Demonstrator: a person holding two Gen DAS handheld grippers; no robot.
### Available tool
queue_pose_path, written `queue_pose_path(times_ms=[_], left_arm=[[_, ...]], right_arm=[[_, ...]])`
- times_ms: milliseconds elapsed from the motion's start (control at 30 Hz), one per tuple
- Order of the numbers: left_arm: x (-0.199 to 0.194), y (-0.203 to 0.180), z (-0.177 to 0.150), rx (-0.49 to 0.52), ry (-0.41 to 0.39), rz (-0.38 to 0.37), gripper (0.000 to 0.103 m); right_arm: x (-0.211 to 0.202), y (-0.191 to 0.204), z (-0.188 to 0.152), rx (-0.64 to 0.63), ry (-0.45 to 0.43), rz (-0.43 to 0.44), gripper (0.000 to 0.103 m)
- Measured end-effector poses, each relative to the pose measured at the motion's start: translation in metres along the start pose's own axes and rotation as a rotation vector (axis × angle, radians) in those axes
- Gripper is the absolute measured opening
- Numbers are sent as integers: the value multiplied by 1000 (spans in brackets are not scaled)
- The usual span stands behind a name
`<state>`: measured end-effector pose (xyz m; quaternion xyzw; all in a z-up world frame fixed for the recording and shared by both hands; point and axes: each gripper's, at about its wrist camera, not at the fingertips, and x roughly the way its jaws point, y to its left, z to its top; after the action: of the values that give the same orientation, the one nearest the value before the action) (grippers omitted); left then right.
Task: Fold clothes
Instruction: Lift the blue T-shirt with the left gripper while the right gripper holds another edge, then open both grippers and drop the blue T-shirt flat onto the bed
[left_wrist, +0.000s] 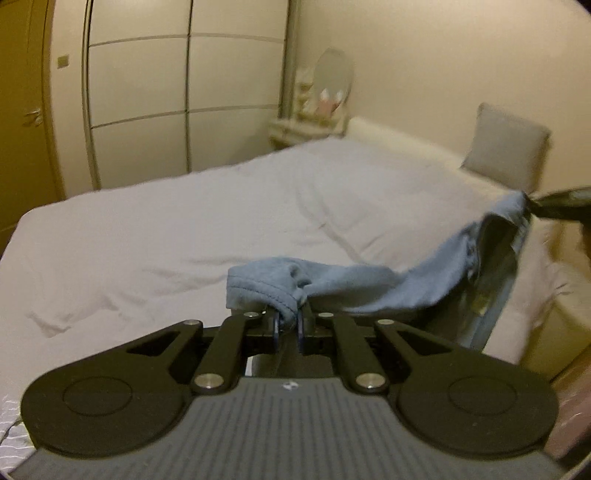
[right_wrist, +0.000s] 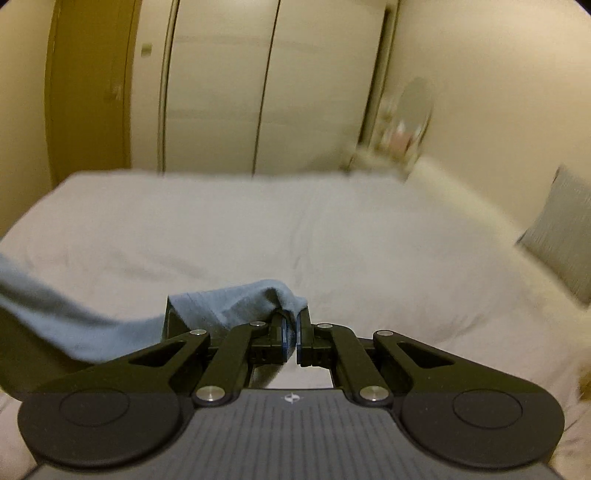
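blurred mirror (right_wrist: 412, 122), garment (right_wrist: 55, 314) cut off left

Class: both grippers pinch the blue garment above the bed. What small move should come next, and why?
Probably draw the left gripper and right gripper apart: each is shut on an edge of the blue garment, which sags between them over the bed.

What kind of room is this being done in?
Most likely a bedroom: a large bed with a white cover, a tall panelled wardrobe along the wall, and a cushion at the bed's head.

Garment (left_wrist: 369, 284) above bed (left_wrist: 147, 236), seemingly.
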<state>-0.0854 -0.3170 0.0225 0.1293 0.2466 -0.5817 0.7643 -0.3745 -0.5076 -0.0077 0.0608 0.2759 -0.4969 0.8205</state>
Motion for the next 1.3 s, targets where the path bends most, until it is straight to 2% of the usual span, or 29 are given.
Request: queue_pose_path(times_ms=[100,200,300,400,500,567,600,633,667,700,800,900,967,1100,1167,1300], left_arm=[[-34,-8,8,-23,-48,-61,5],[-67,-9,12,-67,-91,-80,5],[-87,-5,10,-126,-100,-30,5],[-95,-1,-2,-196,-86,58,5],[-80,8,-26,-318,-41,180,6],[-58,16,-46,-414,13,269,12],[-43,21,-58,-467,55,315,17],[-27,26,-70,-514,103,364,25],[-11,30,-84,-560,156,422,32],[1,34,-95,-599,202,468,32],[26,37,-113,-667,288,540,33],[45,33,-118,-673,337,551,45],[69,28,-114,-618,361,526,48],[131,21,-105,-500,396,462,54],[163,22,-98,-439,404,420,60],[225,17,-83,-306,430,323,60]], right_arm=[[-25,-7,40,-32,-116,-38,2],[-32,-2,85,-93,-219,-30,3],[-13,16,126,-192,-290,32,3],[38,50,155,-283,-305,140,3],[113,106,171,-383,-276,289,3],[169,160,173,-479,-229,392,4],[199,187,168,-526,-194,443,9],[231,213,163,-571,-157,493,35],[260,236,154,-598,-114,517,47],[289,259,145,-621,-69,536,53],[338,281,112,-581,47,601,53],[358,255,68,-509,160,622,54],[369,222,30,-479,243,592,54],[390,124,-39,-294,454,474,55],[384,78,-72,-239,520,416,55],[379,16,-118,-158,604,374,55]])
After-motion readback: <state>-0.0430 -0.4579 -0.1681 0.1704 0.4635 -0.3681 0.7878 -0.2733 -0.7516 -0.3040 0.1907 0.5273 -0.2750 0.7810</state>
